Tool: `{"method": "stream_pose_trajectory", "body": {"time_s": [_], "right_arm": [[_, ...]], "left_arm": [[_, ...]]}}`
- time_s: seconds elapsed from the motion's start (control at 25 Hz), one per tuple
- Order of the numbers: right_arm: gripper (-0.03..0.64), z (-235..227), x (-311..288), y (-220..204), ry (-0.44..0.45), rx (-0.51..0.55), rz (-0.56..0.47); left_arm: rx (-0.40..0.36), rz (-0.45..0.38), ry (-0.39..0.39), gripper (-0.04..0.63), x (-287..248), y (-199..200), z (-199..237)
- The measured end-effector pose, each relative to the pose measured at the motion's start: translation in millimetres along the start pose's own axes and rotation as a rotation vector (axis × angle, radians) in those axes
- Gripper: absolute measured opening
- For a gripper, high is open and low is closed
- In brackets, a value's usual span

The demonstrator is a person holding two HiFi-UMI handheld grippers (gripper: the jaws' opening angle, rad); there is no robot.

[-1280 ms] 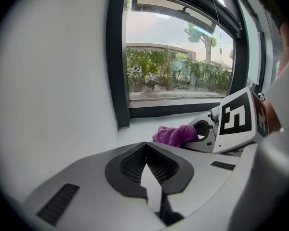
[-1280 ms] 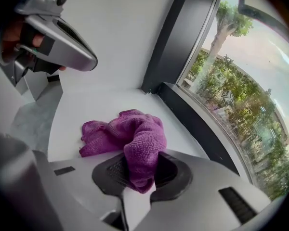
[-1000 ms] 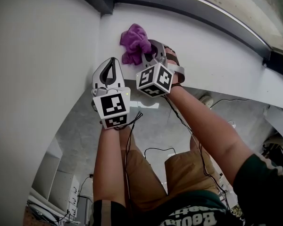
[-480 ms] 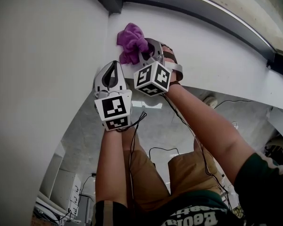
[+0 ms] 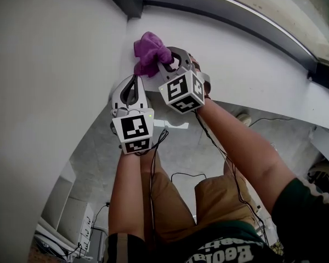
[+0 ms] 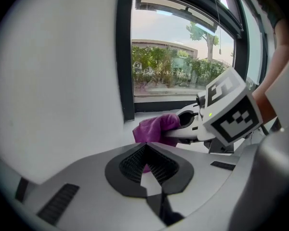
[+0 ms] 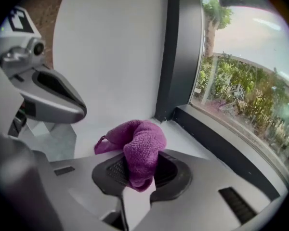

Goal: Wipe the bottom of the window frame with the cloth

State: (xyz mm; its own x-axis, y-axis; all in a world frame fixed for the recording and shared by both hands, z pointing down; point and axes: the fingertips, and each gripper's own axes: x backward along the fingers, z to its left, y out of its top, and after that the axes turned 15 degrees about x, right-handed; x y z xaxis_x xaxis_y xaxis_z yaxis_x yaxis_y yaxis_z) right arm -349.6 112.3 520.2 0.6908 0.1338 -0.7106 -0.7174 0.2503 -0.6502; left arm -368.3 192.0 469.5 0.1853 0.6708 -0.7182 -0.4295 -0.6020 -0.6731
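The window frame (image 5: 230,11) is the biggest thing I have to work with. In the head view its bottom rail runs as one long band from the corner at about 11 o'clock out toward 3 o'clock, and that long axis is what the wipe has to follow. Below it is the white sill (image 5: 252,64), the surface the rail sits on, which meets the wall (image 5: 55,64) at the same corner. The purple cloth (image 5: 149,52) is bunched at that left end, close to the wall and just short of the dark rail. I can't tell whether it is actually pressing on anything. The right gripper (image 5: 163,63) has it pinched between its jaws, with the wad bulging up past the tips at roughly 11 o'clock from the marker cube. My read is that nearly the whole rail lies to the cloth's 3 o'clock, so the stroke should first nudge forward onto the rail, then sweep rightward along it. The left gripper (image 5: 134,81) sits at the cloth's 7 o'clock, just beside the right one. Its jaws are pressed together on nothing and it is farther from the rail, so this is the right hand's job.
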Motion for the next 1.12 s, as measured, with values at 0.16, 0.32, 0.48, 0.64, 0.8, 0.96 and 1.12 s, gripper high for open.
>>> {"method": "stream_pose_trajectory", "body": {"time_s": [0.16,0.32,0.48,0.64,0.8,0.96,1.12], "right_arm": [[0.087,-19,55,46,0.006,-0.069,-0.135],[0.087,-46,144,77,0.012,-0.186,-0.223],[0.087,-67,256,91,0.017,-0.255,-0.278],[0.087,-115,352,96,-0.085,-0.265,-0.323],[0.087,-158,441,106,-0.208,-0.245,-0.362],[0.087,-199,526,115,-0.357,-0.249,-0.433],[0.087,-219,602,108,-0.476,-0.266,-0.452]], "left_arm": [[-0.039,-0.022,-0.028,0.006,18,28,-24],[-0.075,-0.117,-0.092,0.006,58,80,-86],[-0.097,-0.163,-0.191,0.006,121,122,-170],[-0.192,-0.219,-0.334,0.006,167,171,-248],[-0.249,-0.273,-0.426,0.006,215,218,-313],[-0.308,-0.353,-0.509,0.006,257,270,-370],[-0.351,-0.424,-0.575,0.006,299,311,-415]]}}
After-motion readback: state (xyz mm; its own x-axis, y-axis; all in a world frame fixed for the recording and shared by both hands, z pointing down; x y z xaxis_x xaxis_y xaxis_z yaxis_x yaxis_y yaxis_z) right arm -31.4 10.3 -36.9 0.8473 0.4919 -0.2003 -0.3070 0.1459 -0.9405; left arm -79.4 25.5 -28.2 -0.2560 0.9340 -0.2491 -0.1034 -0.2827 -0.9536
